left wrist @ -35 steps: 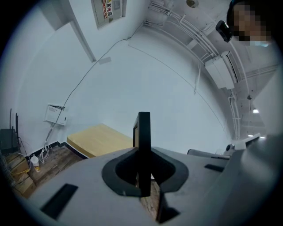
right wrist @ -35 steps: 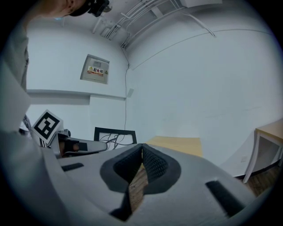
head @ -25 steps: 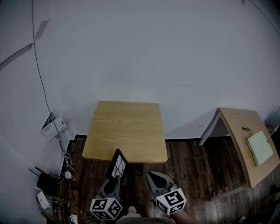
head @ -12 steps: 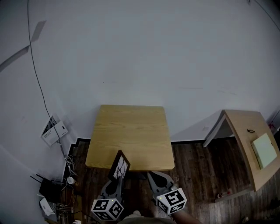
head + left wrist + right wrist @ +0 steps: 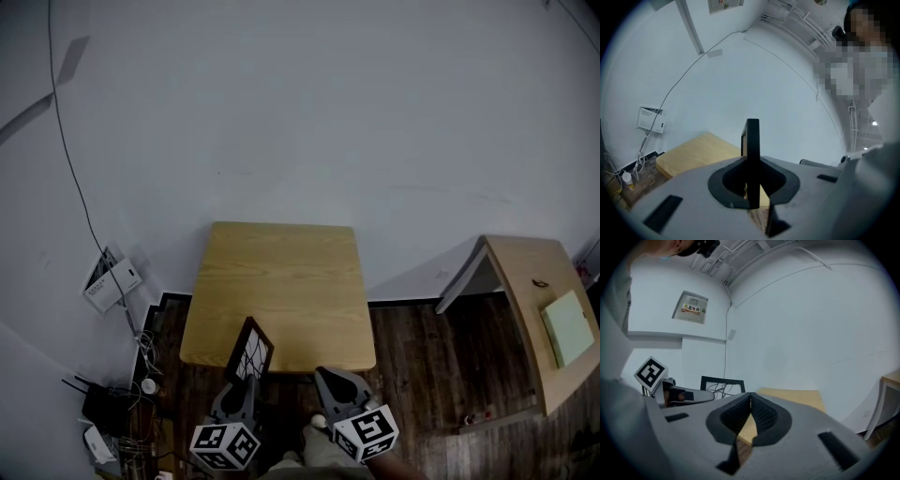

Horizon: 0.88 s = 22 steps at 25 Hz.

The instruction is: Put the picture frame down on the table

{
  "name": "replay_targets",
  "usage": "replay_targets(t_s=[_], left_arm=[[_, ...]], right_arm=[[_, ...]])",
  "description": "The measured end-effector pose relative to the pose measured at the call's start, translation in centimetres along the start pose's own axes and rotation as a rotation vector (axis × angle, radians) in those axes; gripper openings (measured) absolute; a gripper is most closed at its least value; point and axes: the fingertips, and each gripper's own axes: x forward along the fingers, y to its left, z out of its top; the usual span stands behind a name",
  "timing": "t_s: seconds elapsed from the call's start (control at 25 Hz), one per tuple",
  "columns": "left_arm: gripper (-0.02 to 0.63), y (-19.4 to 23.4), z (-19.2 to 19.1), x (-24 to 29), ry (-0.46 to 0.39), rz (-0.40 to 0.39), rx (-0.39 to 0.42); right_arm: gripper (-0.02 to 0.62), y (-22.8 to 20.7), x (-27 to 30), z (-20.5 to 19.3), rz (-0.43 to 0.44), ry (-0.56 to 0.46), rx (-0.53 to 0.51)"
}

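Observation:
My left gripper (image 5: 241,398) is shut on the lower edge of a black picture frame (image 5: 250,351), which stands upright and tilted over the near left corner of the light wooden table (image 5: 278,277). In the left gripper view the frame (image 5: 752,150) shows edge-on between the closed jaws, with the table (image 5: 696,154) beyond it. My right gripper (image 5: 336,389) hangs just off the table's near edge, shut and empty. The right gripper view shows the frame (image 5: 721,383) at its left and the tabletop (image 5: 794,397) ahead of the right gripper (image 5: 750,397).
A second wooden desk (image 5: 539,309) with a pale green pad (image 5: 569,327) stands at the right. Cables, a router and small boxes (image 5: 108,403) lie on the dark floor at the left. A white wall (image 5: 300,122) rises behind the table.
The view has shifted slightly. The frame in my left gripper sits a little lower and further left against the table's near edge. The right gripper has hardly moved.

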Motion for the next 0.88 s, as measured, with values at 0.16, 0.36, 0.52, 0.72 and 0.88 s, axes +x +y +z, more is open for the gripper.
replay_targets(t_s=[0.16, 0.36, 0.52, 0.72, 0.88], left_arm=[[0.041, 0.0, 0.5, 2.1, 0.005, 0.015, -0.015], [0.041, 0.2, 0.1, 5.7, 0.023, 0.007, -0.030], [0.041, 0.4, 0.5, 8.4, 0.026, 0.025, -0.047], [0.041, 0.4, 0.5, 11.2, 0.033, 0.037, -0.066], [0.041, 0.5, 0.1, 13.1, 0.040, 0.050, -0.084]], right_arm=[[0.000, -1.8, 1.7, 0.3, 0.014, -0.005, -0.008], [0.000, -4.4, 4.7, 1.2, 0.050, -0.004, -0.025], [0.000, -6.3, 6.8, 2.2, 0.076, 0.004, -0.025], [0.000, -8.7, 8.8, 2.5, 0.095, 0.005, -0.024], [0.000, -10.2, 10.0, 2.4, 0.115, 0.021, -0.024]])
